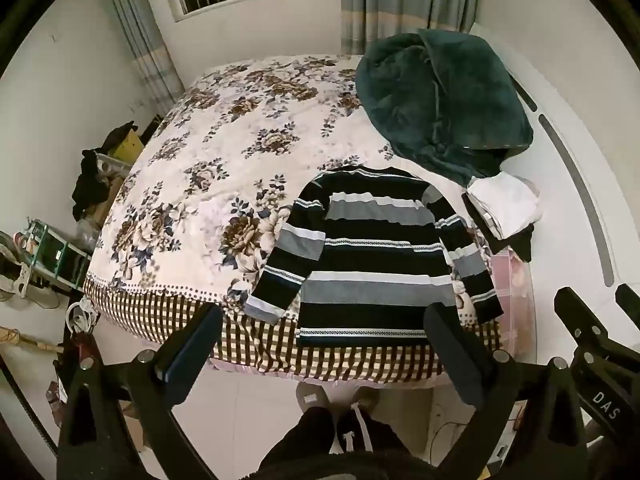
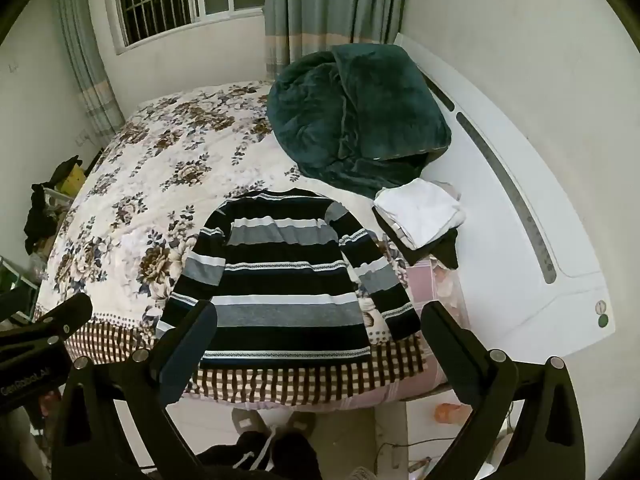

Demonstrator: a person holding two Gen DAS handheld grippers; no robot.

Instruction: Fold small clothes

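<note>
A long-sleeved sweater with black, grey and white stripes [image 1: 368,256] lies flat and spread out on the floral bedspread [image 1: 208,160], hem at the near edge of the bed, both sleeves angled outward. It also shows in the right wrist view [image 2: 288,276]. My left gripper [image 1: 324,320] is open and empty, held above the near bed edge in front of the hem. My right gripper [image 2: 320,316] is open and empty, also over the hem. The right gripper shows at the right edge of the left wrist view [image 1: 600,344].
A dark green fleece blanket [image 1: 440,100] is heaped at the far right of the bed. A stack of folded white and black clothes [image 1: 504,208] sits right of the sweater by the white headboard [image 2: 520,216]. Clutter and boxes [image 1: 100,176] stand on the floor left of the bed.
</note>
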